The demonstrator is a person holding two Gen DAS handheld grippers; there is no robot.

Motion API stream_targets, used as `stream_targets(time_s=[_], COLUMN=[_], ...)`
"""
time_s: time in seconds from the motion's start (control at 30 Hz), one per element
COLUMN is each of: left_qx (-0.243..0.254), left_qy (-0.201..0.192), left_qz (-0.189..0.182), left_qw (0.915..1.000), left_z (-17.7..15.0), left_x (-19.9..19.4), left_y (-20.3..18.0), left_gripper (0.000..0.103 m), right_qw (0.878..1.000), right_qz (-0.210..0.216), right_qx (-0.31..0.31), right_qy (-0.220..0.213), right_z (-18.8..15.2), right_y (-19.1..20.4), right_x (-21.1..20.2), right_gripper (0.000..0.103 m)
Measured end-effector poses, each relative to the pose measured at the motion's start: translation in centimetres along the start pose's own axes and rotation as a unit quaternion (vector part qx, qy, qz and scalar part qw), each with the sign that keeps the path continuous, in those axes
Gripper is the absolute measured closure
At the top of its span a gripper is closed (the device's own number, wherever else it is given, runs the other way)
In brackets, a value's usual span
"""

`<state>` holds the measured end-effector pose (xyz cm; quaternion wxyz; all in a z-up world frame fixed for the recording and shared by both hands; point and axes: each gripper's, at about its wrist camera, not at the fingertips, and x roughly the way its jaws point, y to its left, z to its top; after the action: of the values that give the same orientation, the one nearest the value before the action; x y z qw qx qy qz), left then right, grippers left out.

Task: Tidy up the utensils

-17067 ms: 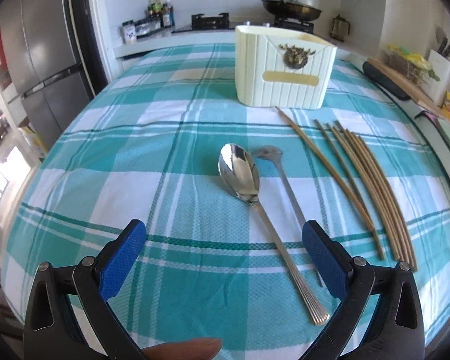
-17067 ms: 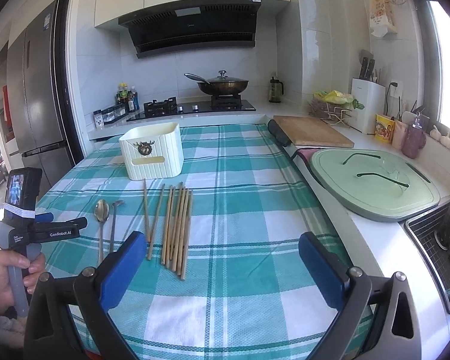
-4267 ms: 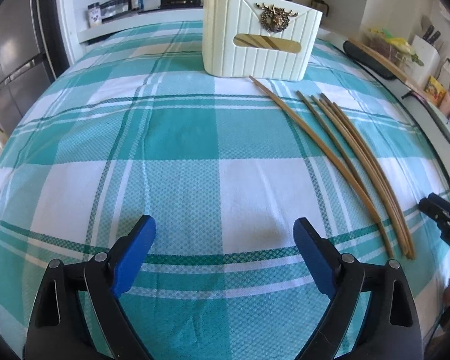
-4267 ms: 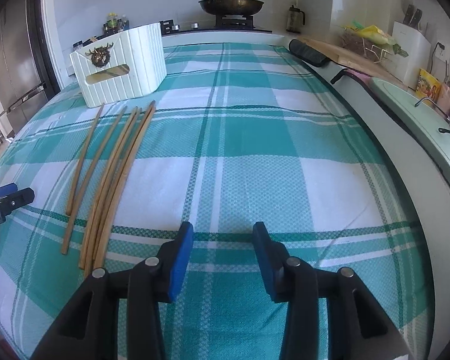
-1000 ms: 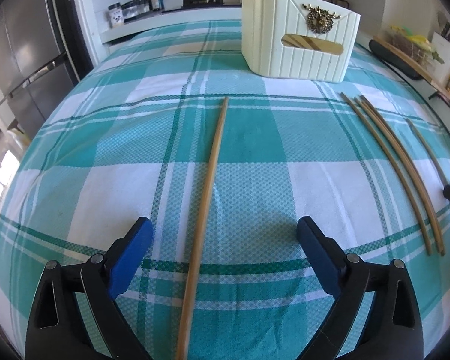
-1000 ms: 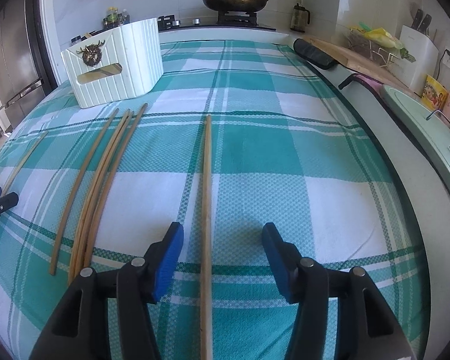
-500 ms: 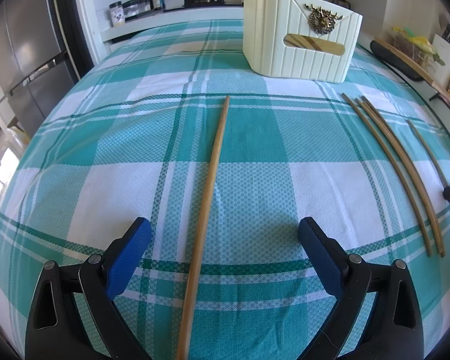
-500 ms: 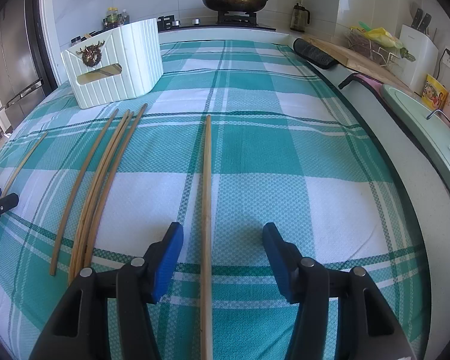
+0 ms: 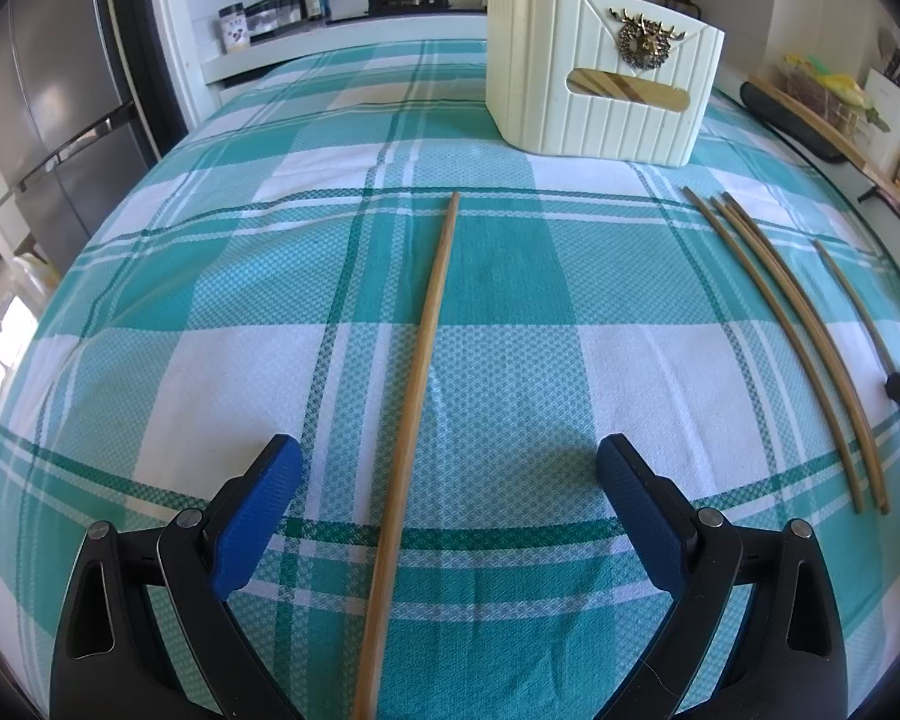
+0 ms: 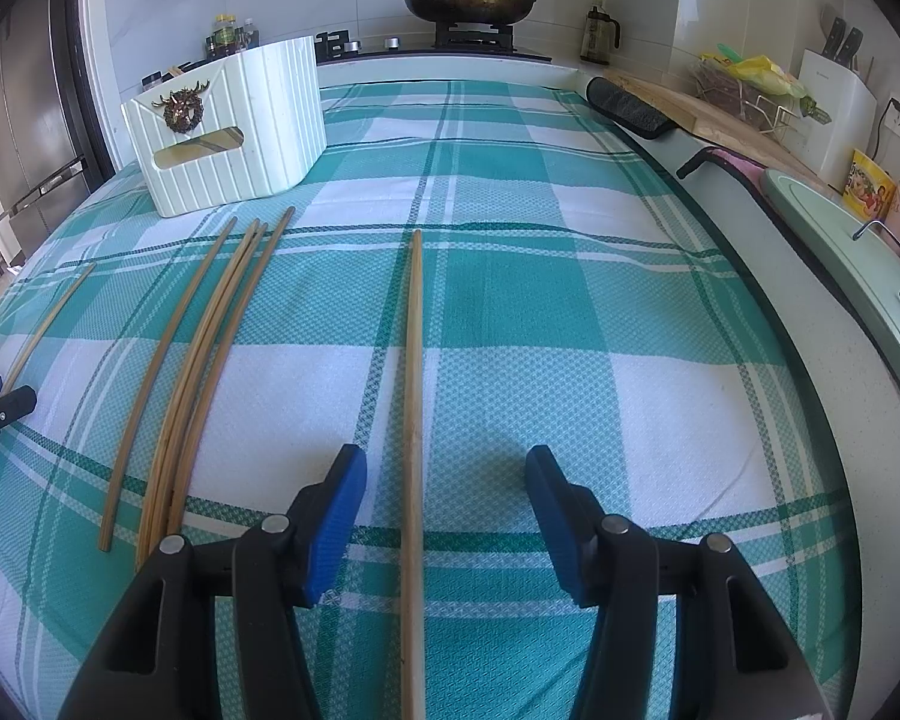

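A: From the left wrist, what shows?

B: The left tongs [image 9: 447, 489] stand wide open over the worktop's teal-and-white checked cloth [image 9: 510, 276]. One long bamboo chopstick [image 9: 423, 372] lies between the blue pads, touching neither. Ahead sits the cream ribbed plastic utensil box with a brass stag badge [image 9: 600, 84]; through its handle slot some wooden sticks show, so part of the sorting looks done. To the right, a loose group of thin bamboo chopsticks [image 9: 798, 324] lies on the cloth.

A: And the right wrist?

B: The right tongs [image 10: 444, 501] are about half open, astride another long bamboo chopstick [image 10: 414, 396], pads clear of it. The cream box [image 10: 234, 126] is far left; the loose chopsticks [image 10: 210, 348] lie between it and the tongs.

A: So how far along?

B: Roughly midway, I'd judge: no spoons are left out, yet several chopsticks need boxing, starting with the two lined up now.
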<state>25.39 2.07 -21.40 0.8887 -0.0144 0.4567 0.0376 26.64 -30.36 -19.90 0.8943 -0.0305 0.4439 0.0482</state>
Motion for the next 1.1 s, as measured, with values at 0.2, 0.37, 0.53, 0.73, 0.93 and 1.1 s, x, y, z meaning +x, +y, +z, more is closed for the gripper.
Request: stream_targets(time_s=[0.2,0.37,0.53,0.73,0.93,1.1], left_qx=[0.004,0.034,0.067,0.105,0.097,0.106], left_qy=[0.005,0.037,0.043,0.07,0.112,0.122], left_qz=[-0.009,-0.062,-0.073,-0.068,-0.07,-0.071], left_qw=[0.9999,0.9968,0.9941,0.9897,0.9864,0.9843], left_z=[0.0,0.3,2.5,5.3,8.2,10.1], left_x=[-0.1,-1.2,-1.7,1.4,5.0,6.0], left_y=[0.0,0.1,1.8,2.3,2.8,1.9], left_gripper=[0.005,0.007,0.007,0.008,0.022,0.041], right_qw=[1.0,1.0,0.999,0.995,0.991,0.991], right_qz=[0.0,0.012,0.028,0.036,0.038,0.037], right_qx=[0.0,0.002,-0.02,-0.036,-0.066,-0.067], right_qy=[0.0,0.0,0.039,0.091,0.106,0.113], right_z=[0.0,-0.1,0.2,2.6,5.8,8.5], right_y=[0.0,-0.2,-0.2,-1.3,-0.2,0.6], right_x=[0.0,-0.1,-0.4,1.1,3.5,5.5], right_gripper=[0.047,0.04,0.039,0.04,0.044,0.056])
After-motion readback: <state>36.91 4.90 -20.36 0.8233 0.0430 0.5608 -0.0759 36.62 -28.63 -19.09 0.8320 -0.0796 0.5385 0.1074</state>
